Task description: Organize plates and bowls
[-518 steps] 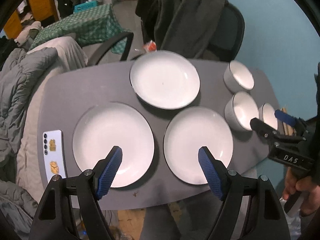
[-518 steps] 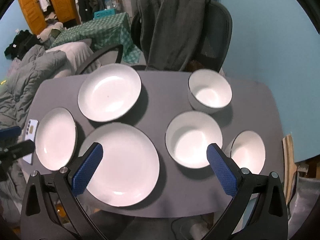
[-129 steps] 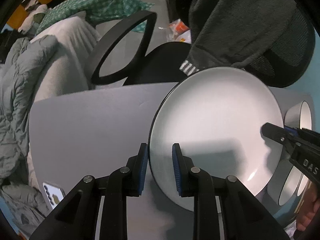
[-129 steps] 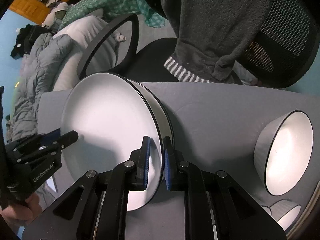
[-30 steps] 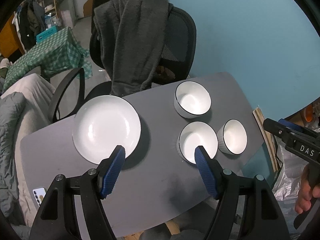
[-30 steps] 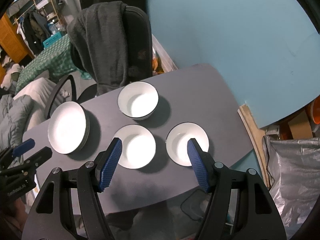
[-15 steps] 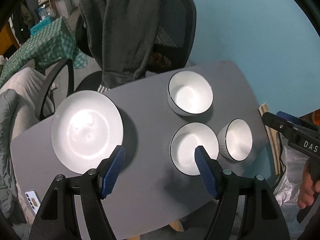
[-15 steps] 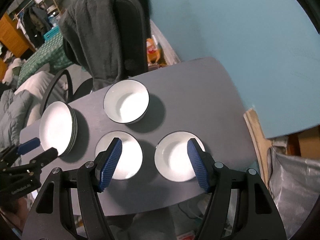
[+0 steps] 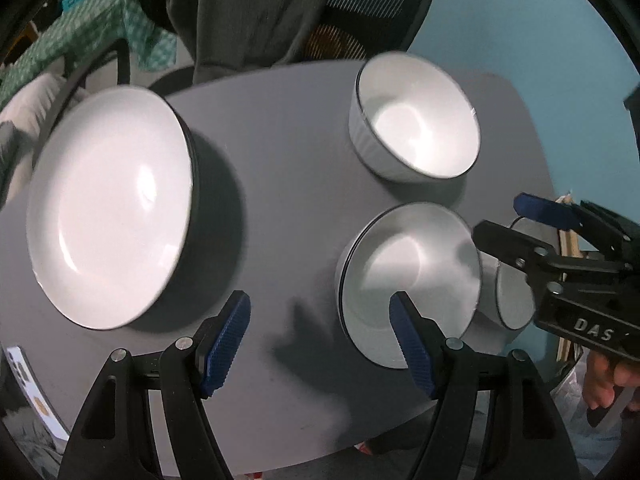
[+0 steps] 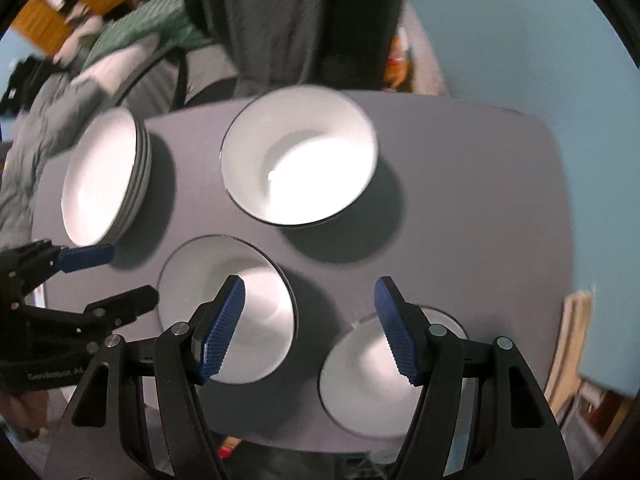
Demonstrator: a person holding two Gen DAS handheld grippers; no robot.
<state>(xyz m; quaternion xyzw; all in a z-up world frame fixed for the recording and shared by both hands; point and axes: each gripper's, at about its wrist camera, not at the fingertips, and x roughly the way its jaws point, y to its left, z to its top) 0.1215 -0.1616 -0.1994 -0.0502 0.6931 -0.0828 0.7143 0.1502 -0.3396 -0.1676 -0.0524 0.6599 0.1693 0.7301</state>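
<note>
The plates are already in one stack point(image 9: 108, 216) on the left part of the grey desk point(image 9: 280, 184). Three white bowls stand apart on the right part: a far bowl point(image 10: 298, 156), a middle bowl point(image 10: 228, 312) and a near bowl point(image 10: 368, 368) at the desk's right front corner.

Both grippers point steeply down at the bowls and both are empty. The left gripper point(image 9: 320, 340) has its fingers spread wide; its right finger point(image 9: 412, 348) appears over the middle bowl's inside, and its left finger is over bare desk. The right gripper point(image 10: 308, 328) has its fingers moderately spread, with nothing pinched between them. Its left finger point(image 10: 222, 328) appears over the middle bowl and its right finger over the near bowl, so the gap between the two bowls lies between the fingers.

The next move probably depends on this relation: the near bowl's rim is to the right of the right gripper's centre, and the right hand is the nearer one to it. A small shift to the right would put one finger inside the rim and one outside.
</note>
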